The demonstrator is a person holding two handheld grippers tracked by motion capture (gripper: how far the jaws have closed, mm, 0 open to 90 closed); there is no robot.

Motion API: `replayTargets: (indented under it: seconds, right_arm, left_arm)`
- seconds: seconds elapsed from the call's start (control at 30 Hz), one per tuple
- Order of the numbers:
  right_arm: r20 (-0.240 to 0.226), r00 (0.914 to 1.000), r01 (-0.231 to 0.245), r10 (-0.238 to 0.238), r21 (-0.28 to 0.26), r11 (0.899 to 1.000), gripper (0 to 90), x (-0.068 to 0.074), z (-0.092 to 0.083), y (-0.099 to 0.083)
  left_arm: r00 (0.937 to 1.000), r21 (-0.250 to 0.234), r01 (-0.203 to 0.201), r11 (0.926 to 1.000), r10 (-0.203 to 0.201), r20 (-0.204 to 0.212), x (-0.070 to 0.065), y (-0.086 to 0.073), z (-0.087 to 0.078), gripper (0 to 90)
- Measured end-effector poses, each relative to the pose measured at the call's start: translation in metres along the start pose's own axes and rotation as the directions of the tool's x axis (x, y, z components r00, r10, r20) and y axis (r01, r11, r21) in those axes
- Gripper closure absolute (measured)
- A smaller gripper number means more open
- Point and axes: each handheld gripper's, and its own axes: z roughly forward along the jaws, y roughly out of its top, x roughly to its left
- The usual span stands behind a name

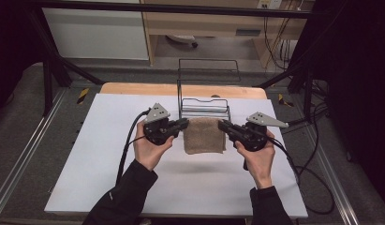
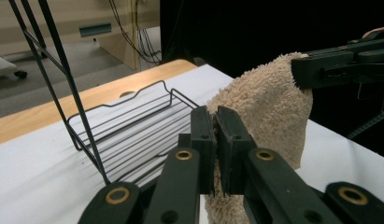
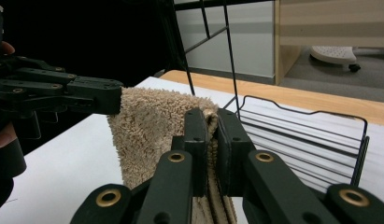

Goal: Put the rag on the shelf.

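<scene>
**Towel Held Taut Between Two Grippers in Front of a Wire Rack**

A folded beige towel [image 1: 204, 136] hangs in the air above the white table [image 1: 110, 178], held at its two upper corners. The left gripper [image 1: 183, 124] has its jaws pinched tight on the towel's left corner; in the left gripper view the pile bulges out on both sides of the closed jaws. The right gripper [image 1: 223, 125] is clamped the same way on the opposite corner, with folded layers of cloth squeezed between its jaws in the right gripper view. The towel's lower edge hangs free and casts a shadow on the table in front of it.

Just behind the towel stands a black wire rack [image 1: 204, 105], a shallow basket with a tall upright back frame. Its front rail lies close to the cloth, directly beyond it. A strip of bare wood [image 1: 134, 89] shows at the table's far edge. Black cables [image 1: 127, 150] trail from both grippers across the table. Farther back on the floor are a pale cabinet [image 1: 96, 33] and a wooden desk [image 1: 204, 23].

No readable writing or brand marks appear anywhere.
</scene>
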Motion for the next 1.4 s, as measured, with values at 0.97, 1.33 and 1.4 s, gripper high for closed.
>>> replayTargets:
  seconds: [0.97,1.33,1.4]
  right_arm:
    - [0.014,0.9996,0.026,-0.024,-0.102,0.994,84.0,0.005,0.0,0.04]
    - [0.022,0.9984,0.055,-0.053,-0.136,0.989,84.0,0.009,-0.003,0.058]
    - [0.024,0.9981,0.06,-0.057,-0.136,0.989,84.0,0.009,-0.004,0.061]
  left_arm:
    - [0.9998,-0.149,-0.003,0.9888,0.001,-0.019,0.006,0.03,-0.009,86.0]
    - [0.9997,-0.197,-0.011,0.9803,0.006,-0.026,0.008,0.045,-0.012,86.0]
    - [0.9997,-0.203,-0.01,0.9792,0.005,-0.024,0.008,0.048,-0.012,86.0]
